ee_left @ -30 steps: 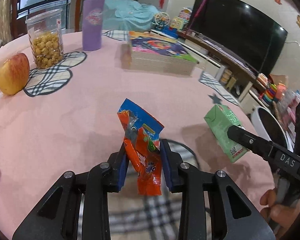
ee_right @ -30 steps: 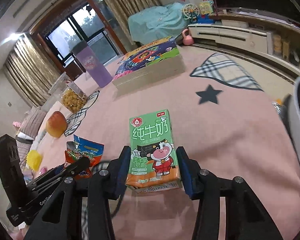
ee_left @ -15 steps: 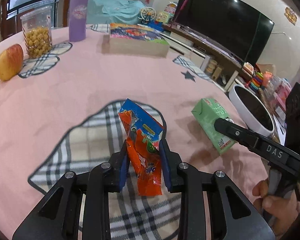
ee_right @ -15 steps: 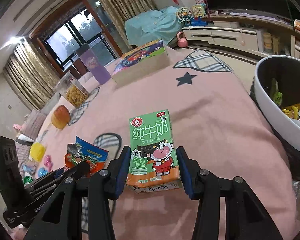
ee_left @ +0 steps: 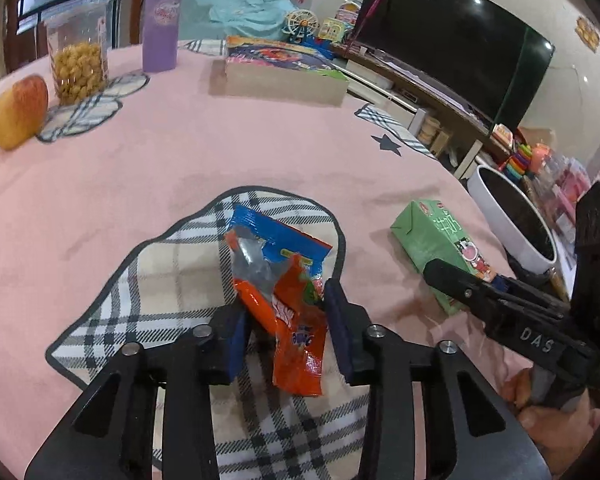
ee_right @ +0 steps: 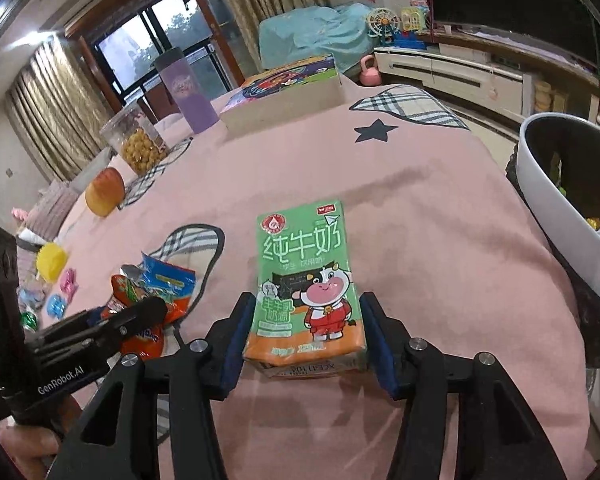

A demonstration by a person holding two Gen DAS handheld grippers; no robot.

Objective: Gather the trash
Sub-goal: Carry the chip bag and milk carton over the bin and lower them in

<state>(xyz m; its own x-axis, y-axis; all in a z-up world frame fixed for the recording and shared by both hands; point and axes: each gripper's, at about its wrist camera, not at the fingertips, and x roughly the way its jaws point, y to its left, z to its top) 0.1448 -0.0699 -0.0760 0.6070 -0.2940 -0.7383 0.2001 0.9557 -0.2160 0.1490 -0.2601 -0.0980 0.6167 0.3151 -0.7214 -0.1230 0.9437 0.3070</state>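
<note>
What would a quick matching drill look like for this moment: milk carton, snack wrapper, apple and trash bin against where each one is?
Things:
1. milk carton
2. snack wrapper
3. apple
4. trash bin

Places:
A. resting on the pink tablecloth near the snack jar
B. between the fingers of the left gripper
C. off the table's right edge, already holding some trash
D. between the fingers of the right gripper

Pairs: 1-D, 2-B, 3-A, 4-C
</note>
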